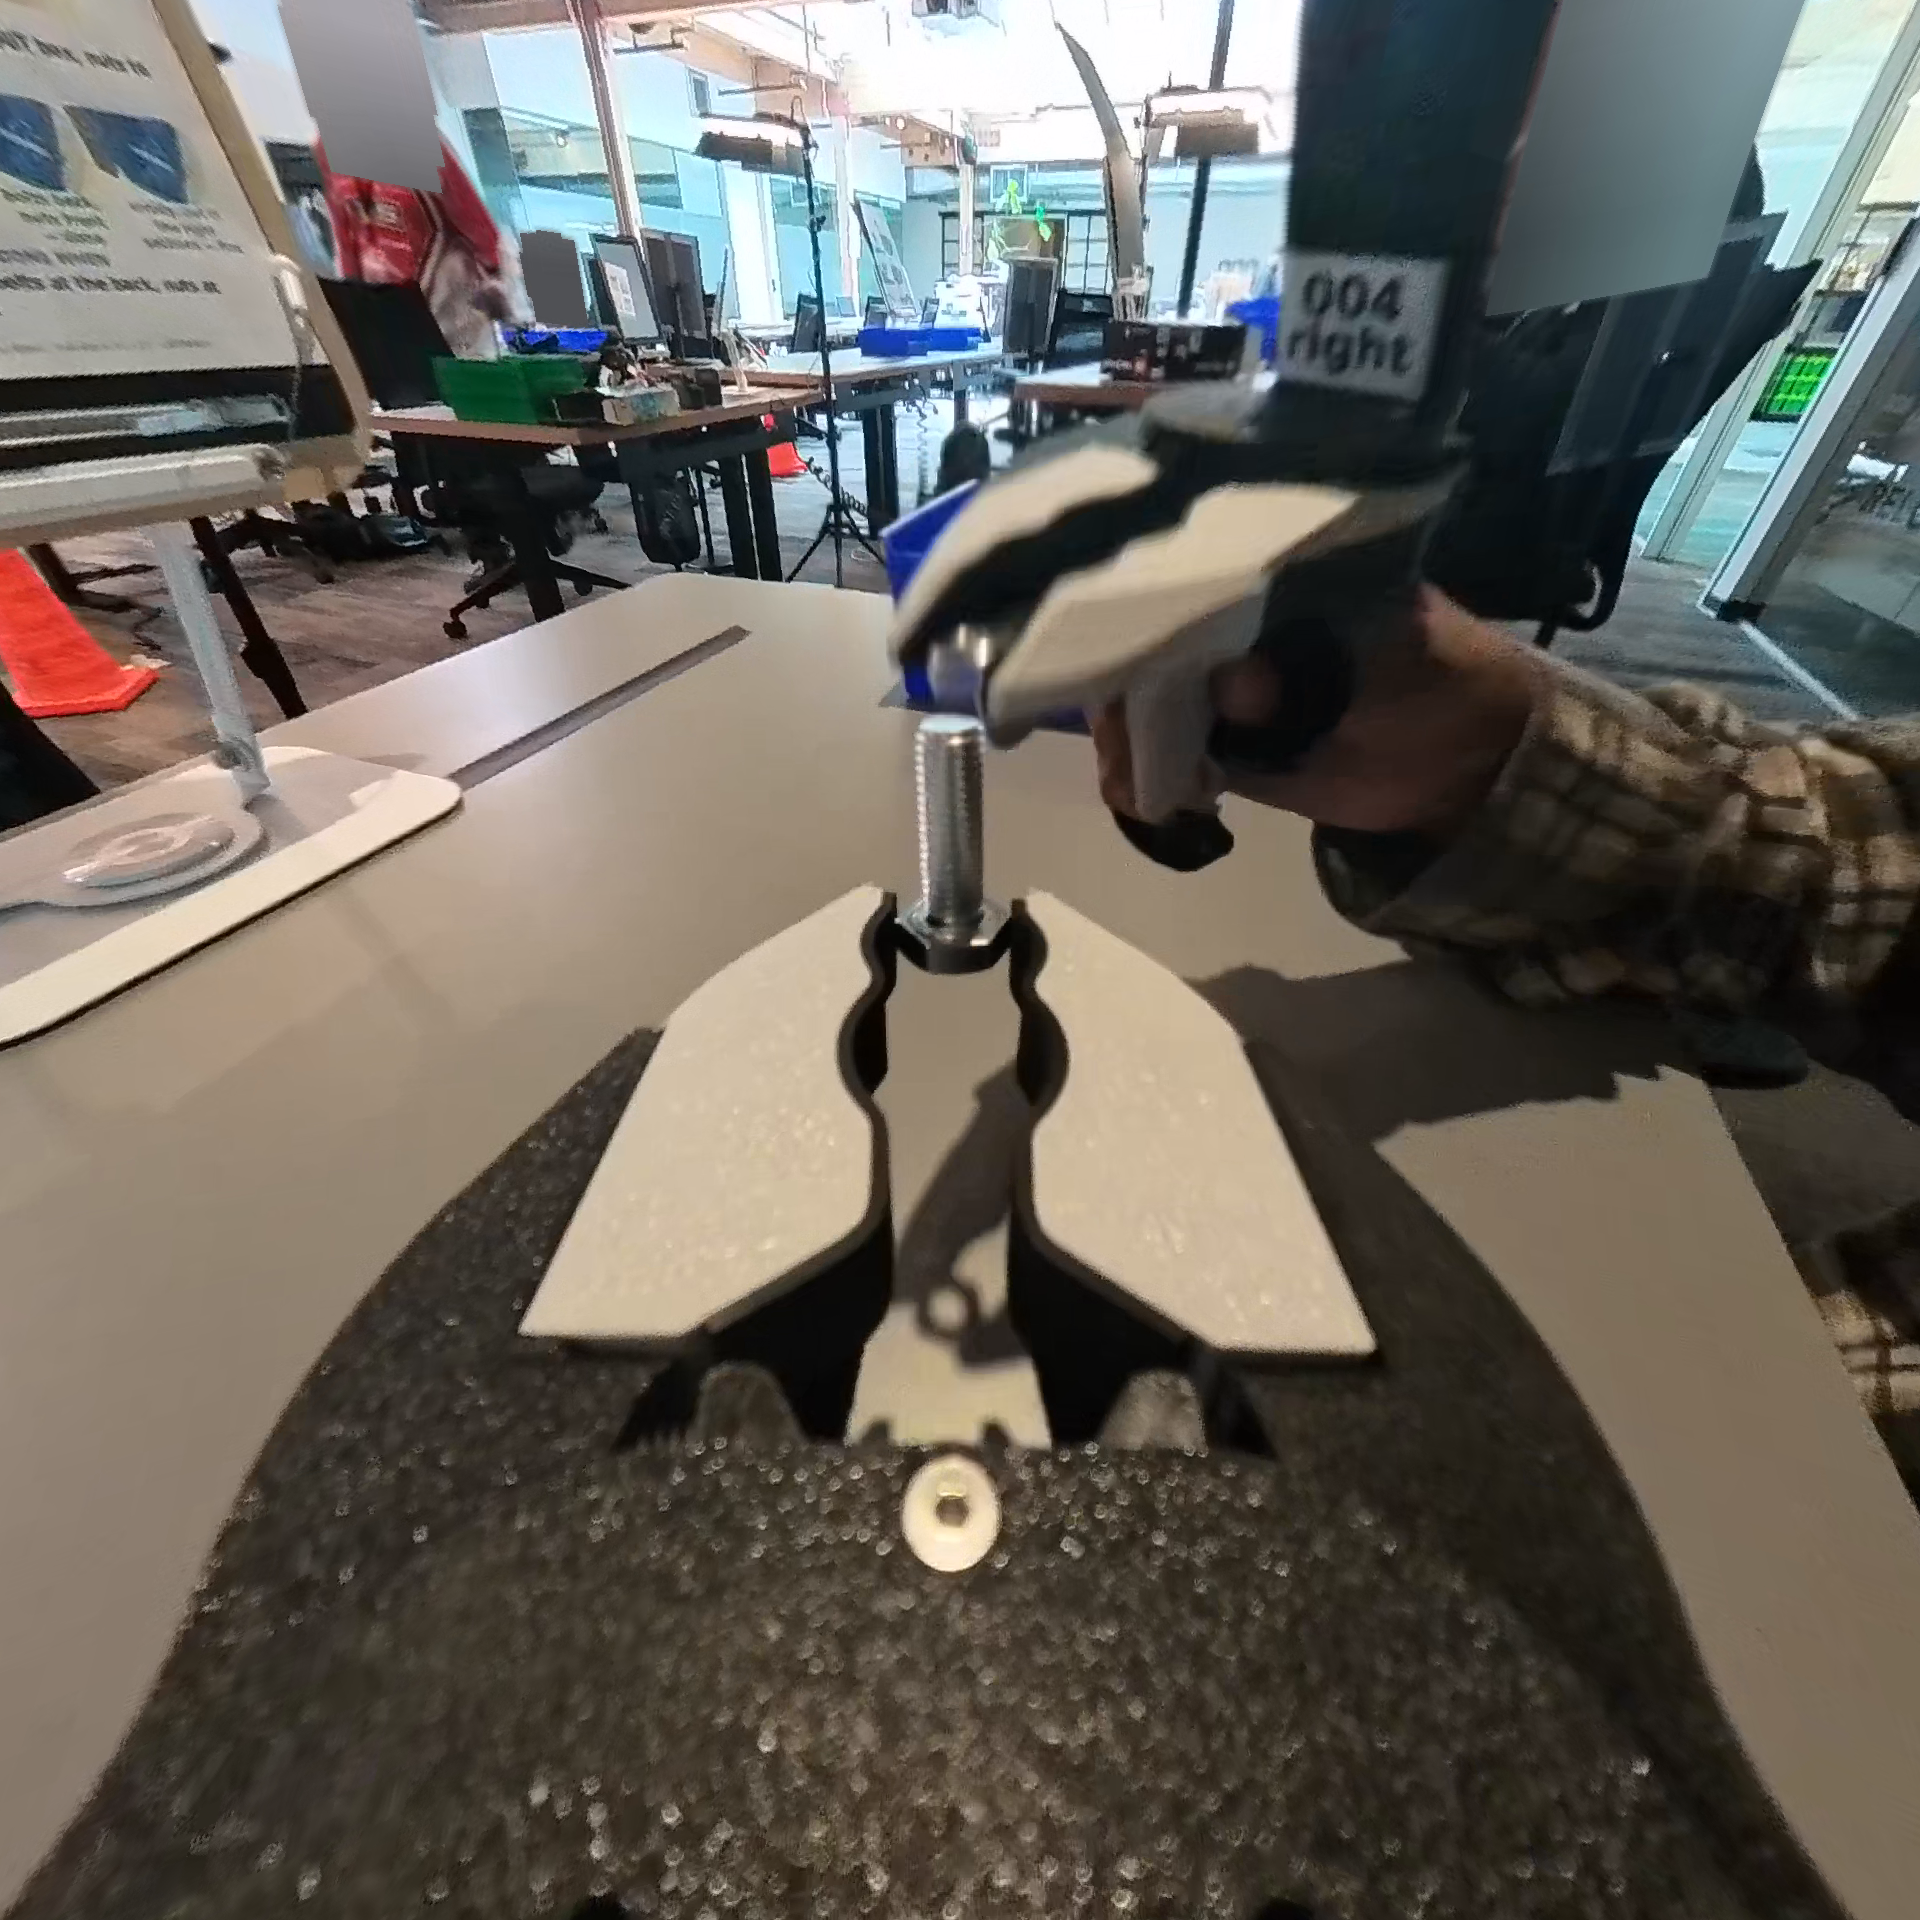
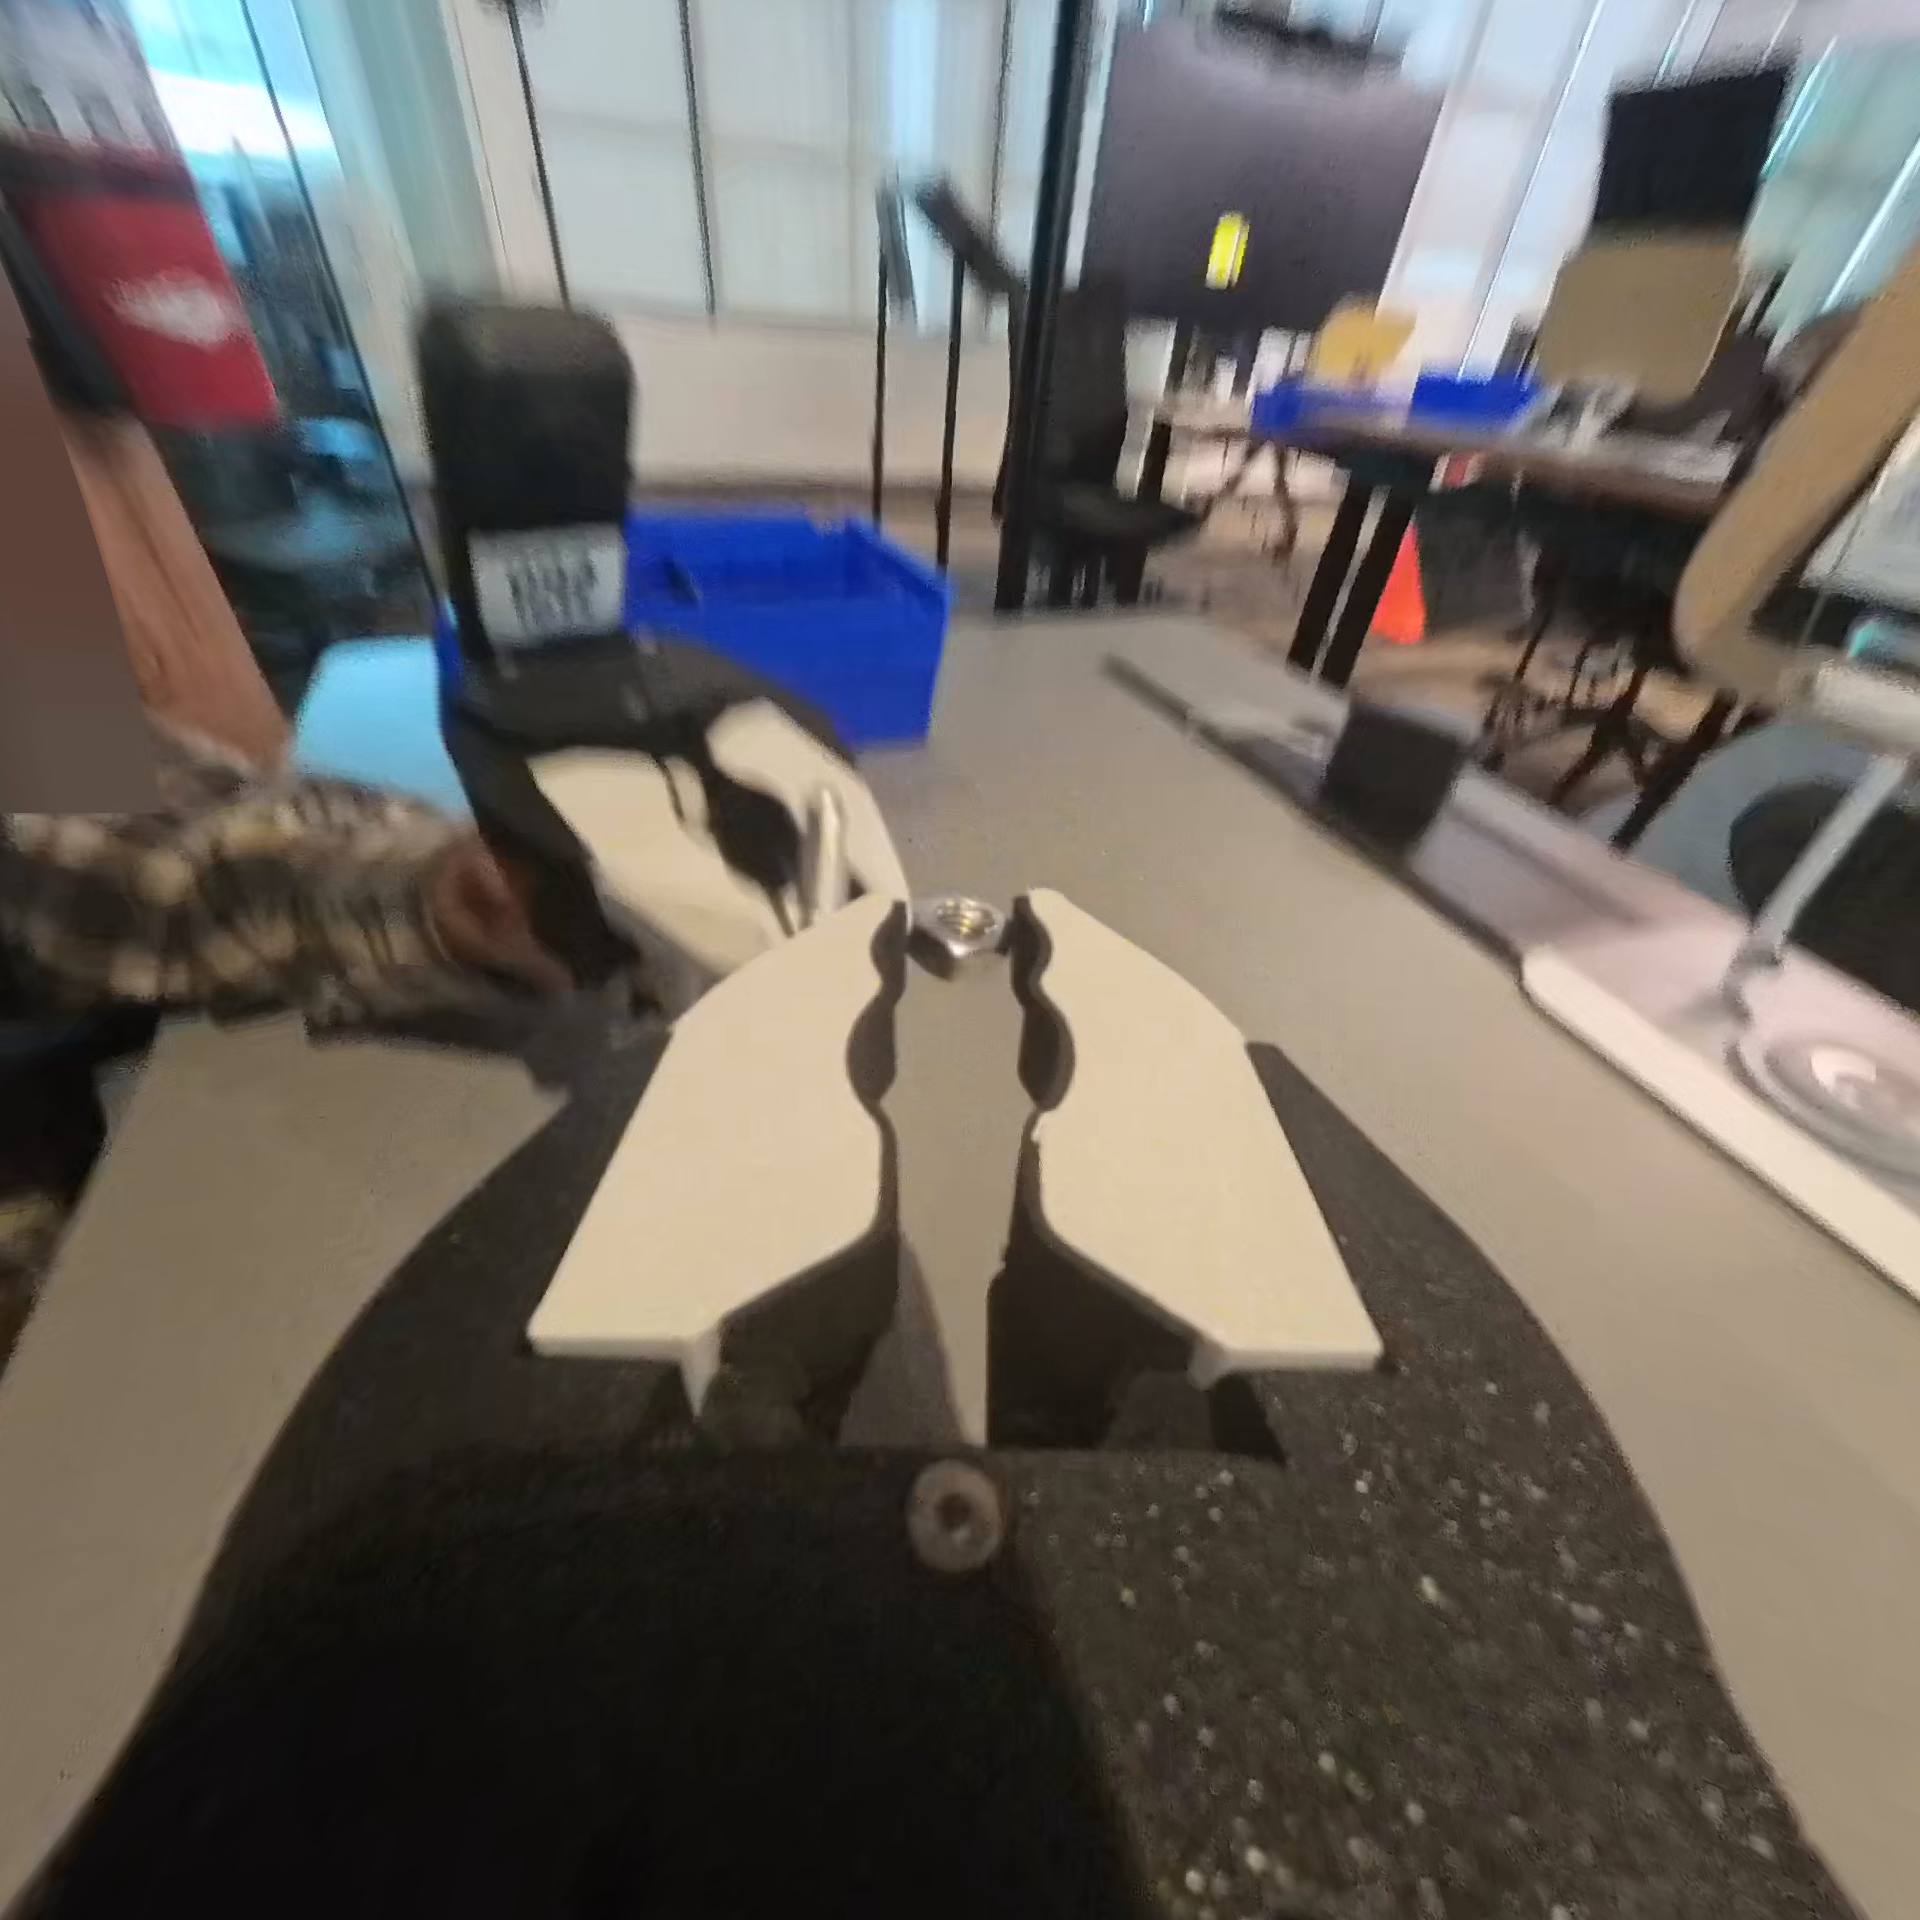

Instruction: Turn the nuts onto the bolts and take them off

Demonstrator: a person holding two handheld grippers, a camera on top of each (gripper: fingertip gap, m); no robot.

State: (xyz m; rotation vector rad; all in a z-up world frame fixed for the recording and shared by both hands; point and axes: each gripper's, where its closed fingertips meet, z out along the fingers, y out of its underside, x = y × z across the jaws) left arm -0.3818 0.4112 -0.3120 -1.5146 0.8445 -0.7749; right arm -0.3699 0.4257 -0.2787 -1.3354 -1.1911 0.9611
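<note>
My left gripper point(image 1: 951, 940) is shut on the hex head of a silver bolt point(image 1: 948, 821) and holds it upright, thread up, above the grey table point(image 1: 416, 1039). My right gripper point(image 2: 956, 940) is shut on a silver hex nut point(image 2: 954, 933). In the left wrist view the right gripper point(image 1: 961, 675) hovers just above the bolt's tip, and the nut point(image 1: 958, 665) shows between its tips, slightly clear of the thread. In the right wrist view the left gripper point(image 2: 800, 862) sits just behind and left of the nut; the bolt is hidden there.
A blue bin point(image 2: 790, 634) stands on the table behind the grippers. A white stand base point(image 1: 208, 862) with a pole lies at the table's left, and it also shows in the right wrist view point(image 2: 1714, 1060). A person's plaid sleeve point(image 1: 1662, 862) reaches in from the right. A small black box point(image 2: 1387, 764) sits farther back. The gap from one gripper's tips to the other's is roughly 4 cm.
</note>
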